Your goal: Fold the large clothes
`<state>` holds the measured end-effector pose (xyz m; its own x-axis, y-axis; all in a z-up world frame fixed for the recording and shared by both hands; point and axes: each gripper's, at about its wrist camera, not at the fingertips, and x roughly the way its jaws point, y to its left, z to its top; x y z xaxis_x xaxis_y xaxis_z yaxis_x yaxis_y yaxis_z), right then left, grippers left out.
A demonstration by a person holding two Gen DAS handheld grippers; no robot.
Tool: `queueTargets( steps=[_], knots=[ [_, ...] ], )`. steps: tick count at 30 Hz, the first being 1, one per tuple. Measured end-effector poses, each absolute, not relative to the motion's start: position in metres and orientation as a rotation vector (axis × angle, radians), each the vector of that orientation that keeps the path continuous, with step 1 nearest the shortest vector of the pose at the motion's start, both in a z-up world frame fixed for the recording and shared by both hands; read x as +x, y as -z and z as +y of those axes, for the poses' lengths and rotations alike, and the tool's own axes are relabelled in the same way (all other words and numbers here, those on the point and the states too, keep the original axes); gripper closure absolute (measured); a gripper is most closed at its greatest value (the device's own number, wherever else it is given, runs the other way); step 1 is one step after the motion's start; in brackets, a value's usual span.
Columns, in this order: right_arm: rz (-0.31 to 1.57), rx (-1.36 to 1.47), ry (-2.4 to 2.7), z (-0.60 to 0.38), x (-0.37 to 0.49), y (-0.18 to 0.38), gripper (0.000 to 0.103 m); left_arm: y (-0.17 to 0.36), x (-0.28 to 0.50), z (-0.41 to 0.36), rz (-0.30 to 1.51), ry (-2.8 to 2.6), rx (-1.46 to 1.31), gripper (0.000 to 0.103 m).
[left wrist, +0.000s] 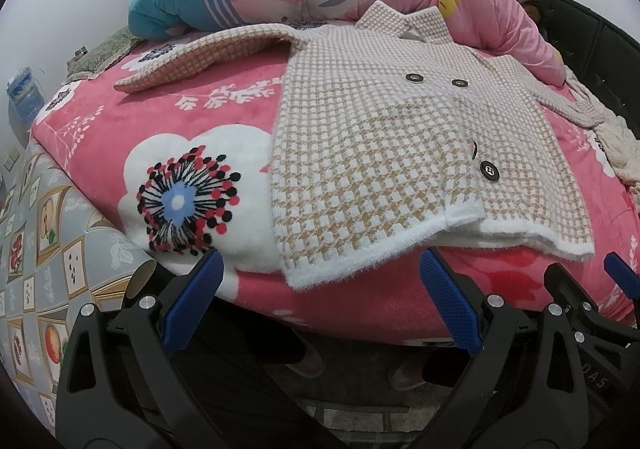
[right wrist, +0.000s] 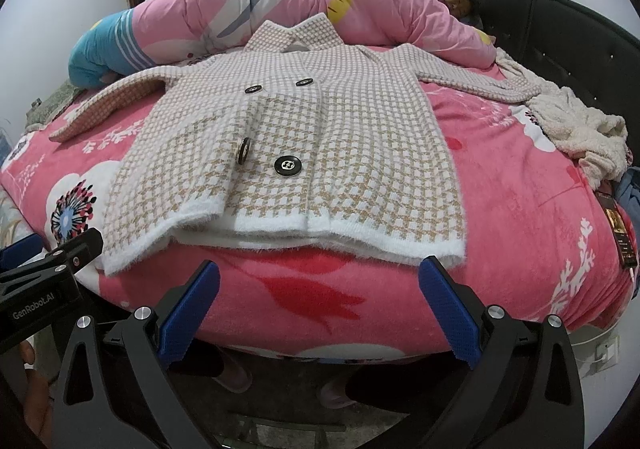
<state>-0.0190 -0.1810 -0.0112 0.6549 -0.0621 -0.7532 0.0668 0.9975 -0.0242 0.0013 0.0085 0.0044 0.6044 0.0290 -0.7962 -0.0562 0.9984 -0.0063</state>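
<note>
Houndstooth cardigan (right wrist: 304, 137) spread flat, front up, on the bed (right wrist: 280, 289).

Its white hem lies near the bed's front edge, both sleeves stretched out to the sides, and its collar touches the rolled pink quilt (right wrist: 280, 5) behind it. The left hand-held gripper (left wrist: 320, 301) and the right hand-held gripper (right wrist: 320, 297) hang just before the hem, each with jaws spread wide and nothing between them. A cream fleece garment (right wrist: 580, 133) lies bunched beside the cardigan's sleeve end.

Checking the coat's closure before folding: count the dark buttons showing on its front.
4: two upper buttons mid-chest, two lower near the hem. More may be hidden under the overlap.
</note>
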Motion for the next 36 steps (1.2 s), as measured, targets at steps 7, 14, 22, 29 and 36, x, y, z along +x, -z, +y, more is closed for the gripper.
queueTargets(
  steps=[7,14,22,29,36],
  knots=[
    [0.856,0.012,0.087,-0.184,-0.013,0.007,0.006,-0.001,0.008,0.009,0.930,-0.044,-0.033,0.008],
    [0.869,0.000,0.127,-0.189,-0.005,0.011,0.006,0.004,0.021,0.011,0.941,-0.024,-0.034,0.008],
    [0.892,0.007,0.159,-0.198,0.012,0.017,0.006,0.009,0.051,0.014,0.956,-0.042,-0.015,0.008],
    [0.900,0.012,0.166,-0.206,0.031,0.020,0.006,0.010,0.078,0.014,0.966,-0.068,0.004,0.008],
    [0.917,0.012,0.172,-0.216,0.053,0.025,0.006,0.025,0.111,0.010,1.008,-0.072,0.040,0.008]
  ],
)
